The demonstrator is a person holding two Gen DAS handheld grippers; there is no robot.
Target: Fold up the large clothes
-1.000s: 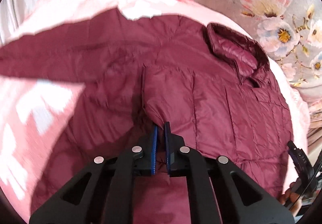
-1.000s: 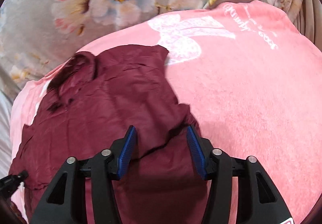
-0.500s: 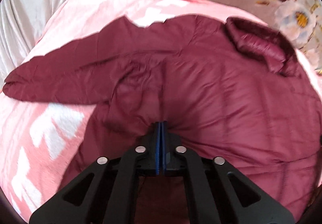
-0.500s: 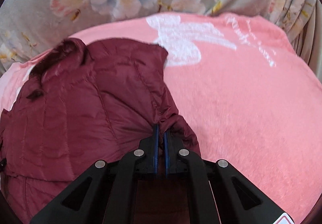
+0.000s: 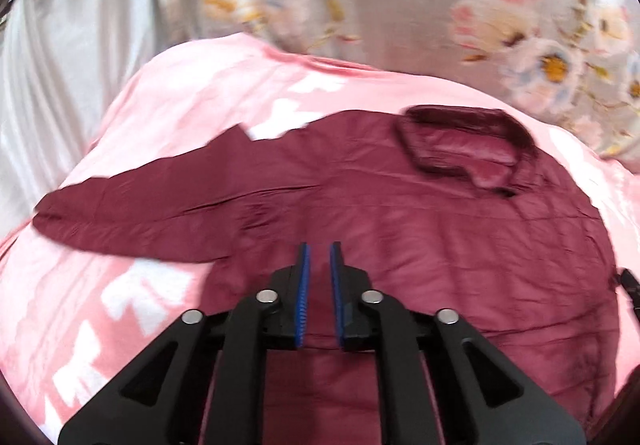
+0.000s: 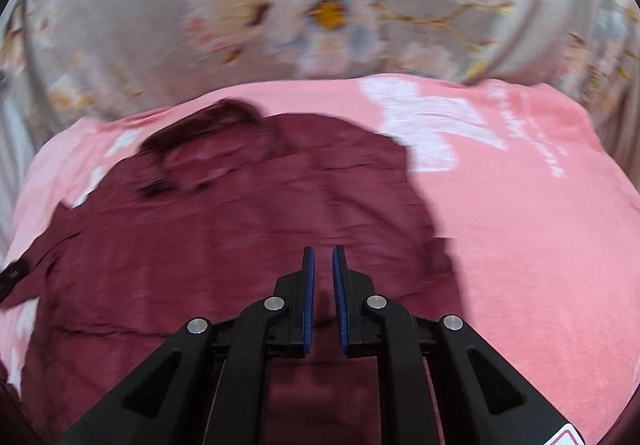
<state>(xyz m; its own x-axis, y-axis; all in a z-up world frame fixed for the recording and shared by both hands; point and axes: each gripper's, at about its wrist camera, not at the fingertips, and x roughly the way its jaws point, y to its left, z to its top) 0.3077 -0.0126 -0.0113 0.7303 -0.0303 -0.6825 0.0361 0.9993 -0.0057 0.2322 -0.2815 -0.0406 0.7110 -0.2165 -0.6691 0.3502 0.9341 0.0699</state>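
Right wrist: floral curtain (image 6: 320,5) behind pink blanket (image 6: 520,225).

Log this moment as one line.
maroon jacket: spread on pink blanket | left gripper: just opened, empty | right gripper: just opened, empty

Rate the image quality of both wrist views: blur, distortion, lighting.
Left wrist view: motion blur smears the floral curtain and softens the maroon jacket; the left hand-held gripper stays sharp; fisheye bows the pink blanket. Right wrist view: the same blur and bowing, right hand-held gripper crisp, lighting soft and even, no glare.
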